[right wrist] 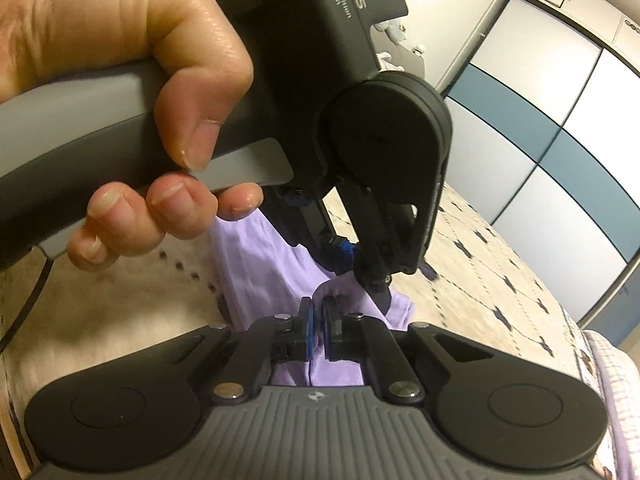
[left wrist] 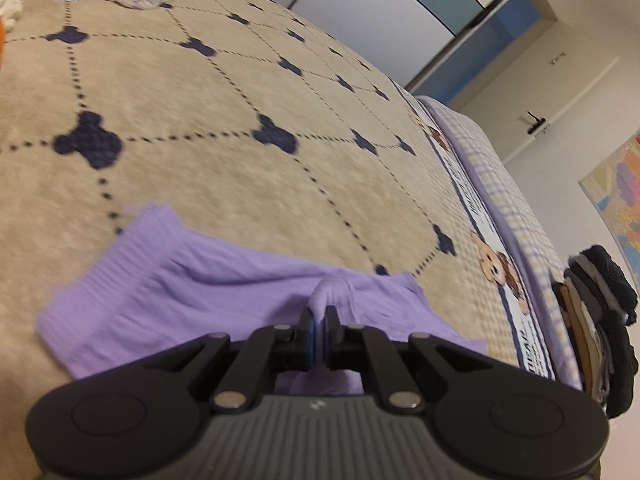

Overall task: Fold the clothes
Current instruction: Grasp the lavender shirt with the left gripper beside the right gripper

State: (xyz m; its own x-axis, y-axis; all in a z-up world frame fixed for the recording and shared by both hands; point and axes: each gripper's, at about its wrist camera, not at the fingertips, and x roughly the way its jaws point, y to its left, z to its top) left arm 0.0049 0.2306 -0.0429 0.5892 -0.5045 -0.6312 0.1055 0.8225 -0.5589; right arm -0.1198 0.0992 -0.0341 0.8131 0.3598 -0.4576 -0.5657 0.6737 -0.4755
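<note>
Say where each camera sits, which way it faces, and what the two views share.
Left wrist: on the left gripper, facing across the bed toward a wardrobe; only its own fingers show.
Right wrist: on the right gripper, facing the left hand gripping the other tool.
Shared: the purple garment, pinched by both, and the bed.
</note>
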